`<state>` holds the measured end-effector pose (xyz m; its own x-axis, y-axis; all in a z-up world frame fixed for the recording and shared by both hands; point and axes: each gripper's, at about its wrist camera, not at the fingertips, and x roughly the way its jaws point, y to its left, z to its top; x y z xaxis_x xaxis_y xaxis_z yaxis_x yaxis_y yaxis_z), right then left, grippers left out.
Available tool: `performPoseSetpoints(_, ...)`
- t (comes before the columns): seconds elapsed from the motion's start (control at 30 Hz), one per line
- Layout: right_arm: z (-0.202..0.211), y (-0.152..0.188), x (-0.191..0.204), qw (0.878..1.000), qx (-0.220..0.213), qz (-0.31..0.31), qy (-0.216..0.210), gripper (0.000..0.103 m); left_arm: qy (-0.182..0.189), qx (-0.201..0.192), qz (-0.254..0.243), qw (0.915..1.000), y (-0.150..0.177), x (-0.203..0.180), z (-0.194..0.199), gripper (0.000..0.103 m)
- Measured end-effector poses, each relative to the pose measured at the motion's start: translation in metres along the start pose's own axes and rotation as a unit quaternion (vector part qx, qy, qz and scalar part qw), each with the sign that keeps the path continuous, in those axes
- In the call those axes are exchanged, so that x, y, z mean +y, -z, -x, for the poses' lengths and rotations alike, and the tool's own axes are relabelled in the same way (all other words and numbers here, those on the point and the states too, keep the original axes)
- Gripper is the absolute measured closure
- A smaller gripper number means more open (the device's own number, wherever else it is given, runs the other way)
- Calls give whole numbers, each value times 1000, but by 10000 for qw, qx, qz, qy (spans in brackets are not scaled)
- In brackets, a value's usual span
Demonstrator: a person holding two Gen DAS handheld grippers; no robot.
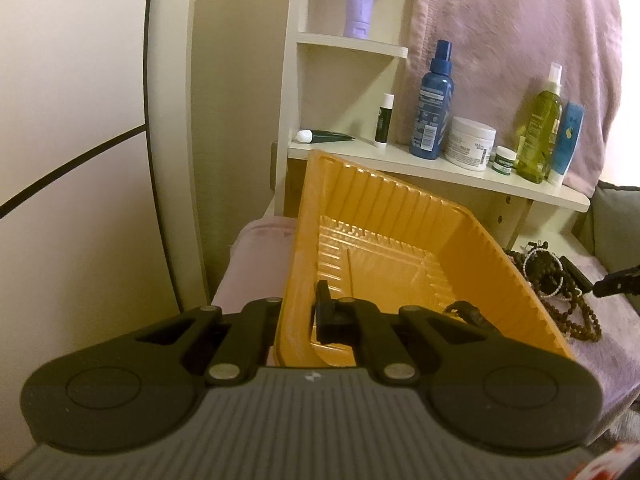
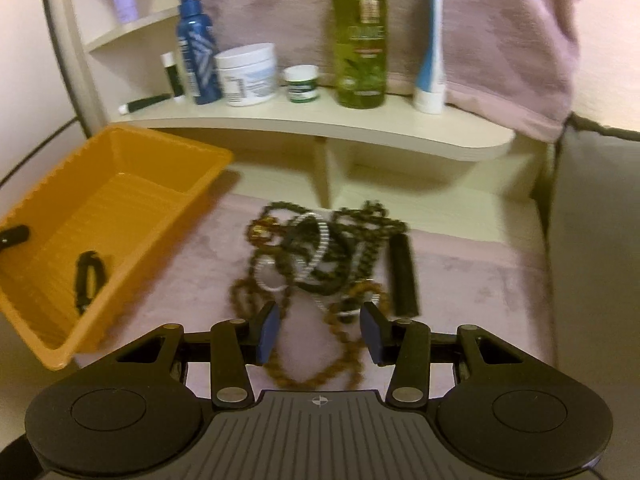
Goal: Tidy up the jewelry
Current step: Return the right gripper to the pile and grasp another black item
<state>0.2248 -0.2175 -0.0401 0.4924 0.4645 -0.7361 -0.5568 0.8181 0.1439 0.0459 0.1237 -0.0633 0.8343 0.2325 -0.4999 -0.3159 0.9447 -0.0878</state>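
Here, tangled brown, dark and white bead jewelry pile (image 2: 320, 264), orange ribbed tray (image 2: 120, 184)

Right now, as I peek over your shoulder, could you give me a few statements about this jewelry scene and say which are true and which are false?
1. The left gripper is clamped on the orange tray's wall. True.
2. The tray holds nothing. False: one dark bracelet lies inside.
3. The right gripper is shut on a necklace. False: its jaws stand open above the jewelry pile.
4. The pile lies on the pink cloth, outside the tray. True.
5. The green bottle lies on its side. False: it stands upright on the shelf.
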Motion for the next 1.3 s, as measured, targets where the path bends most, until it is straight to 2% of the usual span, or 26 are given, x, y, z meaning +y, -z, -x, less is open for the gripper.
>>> performPoseSetpoints(0.13,1,3,-19,9997,-252,-23,56,58,-13,10,13,10000,0,1,0,99)
performPoseSetpoints(0.2,-4,1,-30,9993,-205,-173,243,58,-19,12,25,10000,0,1,0,99)
performPoseSetpoints(0.27,-10,1,-40,9992,-136,-314,183,58,-32,16,21,10000,0,0,0,99)
performPoseSetpoints(0.4,-27,-3,-49,9996,55,-143,238,58,-32,30,13,10000,-1,0,0,99)
performPoseSetpoints(0.6,-52,-14,-60,9998,165,-38,129,76,-62,49,7,10000,-1,0,0,99)
performPoseSetpoints(0.77,-71,-20,-64,9992,392,73,25,79,-81,68,-4,9999,-1,-1,0,99)
performPoseSetpoints(0.87,-74,-20,-63,9991,364,217,21,83,-80,76,-16,9999,-2,-1,0,99)
performPoseSetpoints(1.07,-64,-24,-74,9996,256,114,-75,84,-66,76,-116,9999,-3,-2,0,99)
performPoseSetpoints(1.2,-46,-36,-69,9994,-49,41,-349,84,-46,44,-138,9999,-3,-2,1,99)
performPoseSetpoints(1.3,-38,-52,-52,9963,-206,176,-820,84,-35,41,-170,9998,-3,-2,1,99)
